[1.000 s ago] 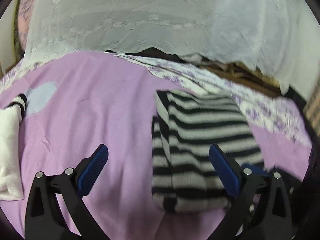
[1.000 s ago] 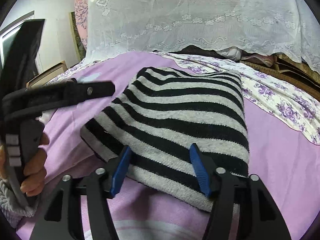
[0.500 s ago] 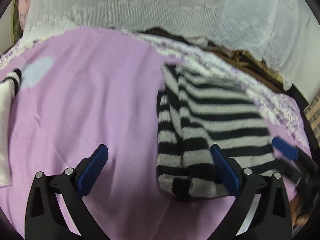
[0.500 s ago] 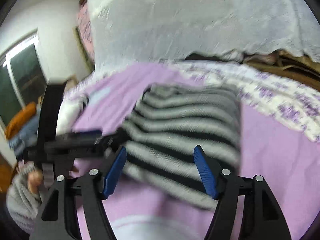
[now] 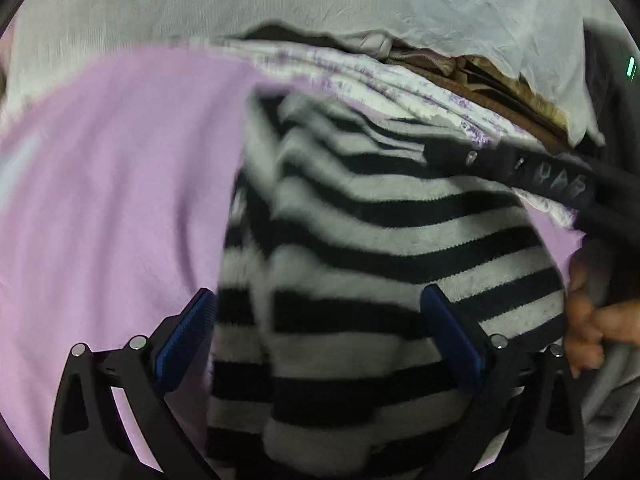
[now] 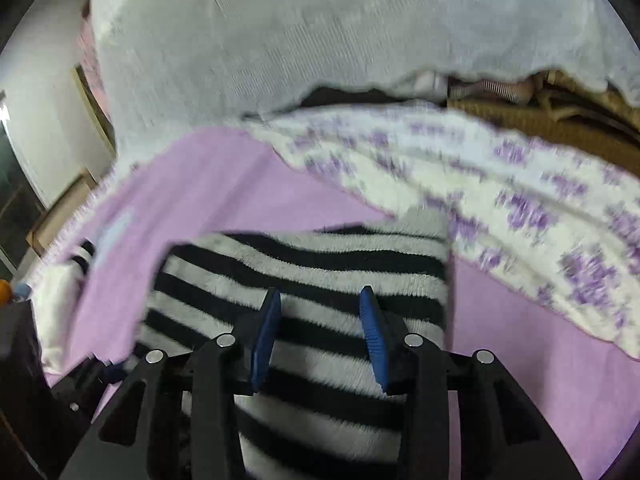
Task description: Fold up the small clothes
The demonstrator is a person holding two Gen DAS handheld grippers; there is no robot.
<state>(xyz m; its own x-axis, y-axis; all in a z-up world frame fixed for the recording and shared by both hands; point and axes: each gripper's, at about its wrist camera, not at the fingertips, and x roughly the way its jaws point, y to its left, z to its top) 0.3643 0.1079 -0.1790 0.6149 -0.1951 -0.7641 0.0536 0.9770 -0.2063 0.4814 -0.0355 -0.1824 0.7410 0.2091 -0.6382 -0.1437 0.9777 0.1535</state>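
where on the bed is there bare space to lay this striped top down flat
The widest bare stretch is the purple sheet left of the striped top, up to the white lace cover. A narrower strip lies right of it, under the flowered blanket. The near right is crowded.

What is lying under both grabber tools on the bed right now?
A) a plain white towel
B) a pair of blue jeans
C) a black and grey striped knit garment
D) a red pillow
C: the striped knit garment lies on the purple sheet, showing between both tools' blue pads.
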